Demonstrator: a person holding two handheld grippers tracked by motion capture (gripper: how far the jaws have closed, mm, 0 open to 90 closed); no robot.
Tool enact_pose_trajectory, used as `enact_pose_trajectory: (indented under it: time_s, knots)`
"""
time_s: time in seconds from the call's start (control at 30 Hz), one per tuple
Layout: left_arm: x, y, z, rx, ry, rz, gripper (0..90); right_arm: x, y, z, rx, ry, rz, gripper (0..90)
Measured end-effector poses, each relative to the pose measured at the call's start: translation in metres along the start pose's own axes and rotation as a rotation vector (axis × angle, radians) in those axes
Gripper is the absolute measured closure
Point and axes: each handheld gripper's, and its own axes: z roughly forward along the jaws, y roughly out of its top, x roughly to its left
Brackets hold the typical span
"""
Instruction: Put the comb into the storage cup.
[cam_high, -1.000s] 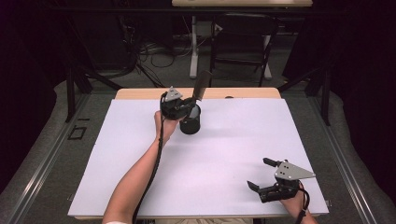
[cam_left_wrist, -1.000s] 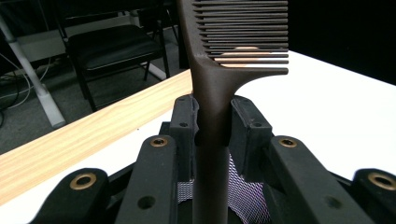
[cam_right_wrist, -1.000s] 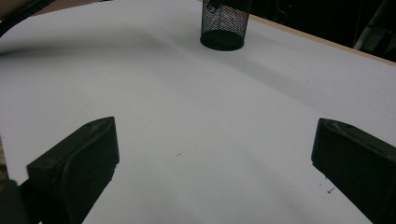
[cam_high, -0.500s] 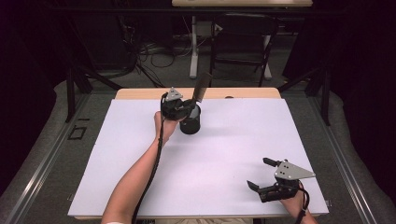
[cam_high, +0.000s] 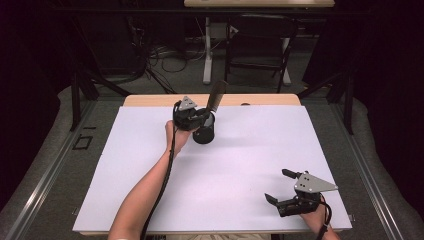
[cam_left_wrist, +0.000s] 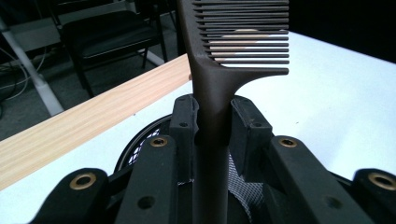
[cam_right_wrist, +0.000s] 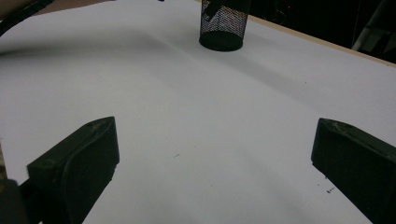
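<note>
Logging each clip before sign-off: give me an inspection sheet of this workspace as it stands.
Surface: white sheet on a wooden table, bare apart from the job's things.
Job's things: dark comb upright over a black mesh cup.
Clutter: nothing seen.
Grippers: left tool shut on the comb's handle; right tool open, apart, near the front edge.
Cables: one trails along the left forearm.
Surroundings: chair, floor cables, dark room.

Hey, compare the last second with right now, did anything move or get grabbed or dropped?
Nothing visibly changed. The left tongs stay clamped on the comb handle, holding it over the black mesh cup. The right tongs stay open and empty near the front right of the white table.
</note>
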Motion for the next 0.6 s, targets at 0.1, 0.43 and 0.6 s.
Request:
enact_pose_trajectory:
  time_s: [0.1, 0.43, 0.6]
  knots:
    - [0.001, -0.001, 0.0011, 0.007, -0.002, 0.0, 72.3, 0.0005, 0.0, 0.0002, -0.005, -0.001, -0.001, 0.5]
    - [0.0004, -0.0023, 0.0031, 0.034, 0.004, 0.006, 72.2, 0.0007, 0.0001, 0.0005, -0.001, 0.0, -0.001, 0.5]
    - [0.0016, -0.0037, 0.0036, 0.043, 0.007, -0.003, 72.2, -0.0001, 0.0, -0.0002, 0.002, -0.001, -0.002, 0.5]
